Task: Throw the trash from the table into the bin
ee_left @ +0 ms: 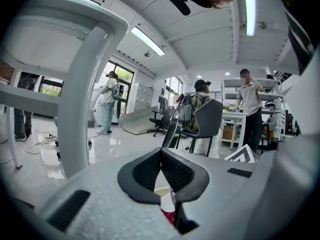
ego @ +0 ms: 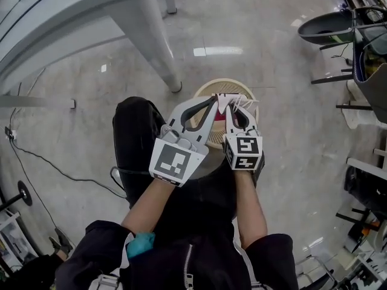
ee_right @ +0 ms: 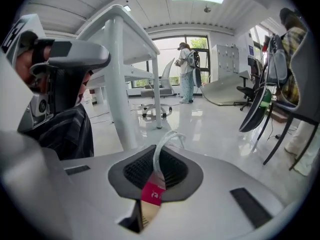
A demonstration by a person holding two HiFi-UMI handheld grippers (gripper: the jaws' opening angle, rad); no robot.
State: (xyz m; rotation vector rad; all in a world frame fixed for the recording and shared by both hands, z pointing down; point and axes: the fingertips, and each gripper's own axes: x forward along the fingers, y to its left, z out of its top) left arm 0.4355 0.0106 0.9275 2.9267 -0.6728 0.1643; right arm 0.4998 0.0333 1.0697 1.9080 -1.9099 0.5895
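Observation:
Both grippers hang side by side over a round beige bin [ego: 208,88] that stands on the floor. My right gripper [ego: 237,109] [ee_right: 156,159] is shut on a crinkled clear plastic wrapper [ego: 234,103] with a red label [ee_right: 153,193]; a loop of the plastic sticks out past the jaws. My left gripper [ego: 216,99] [ee_left: 161,151] has its jaw tips touching, with nothing pinched at them. Through the gap behind its tips I see the bin's rim [ee_left: 161,190] and a bit of the white and red wrapper [ee_left: 168,210] below.
A white table leg [ego: 151,38] [ee_left: 82,109] [ee_right: 122,84] stands just left of the bin, under the table top [ego: 54,17]. Dark chairs [ego: 329,29] stand at the right, and a cable [ego: 48,162] lies on the floor. People stand far off.

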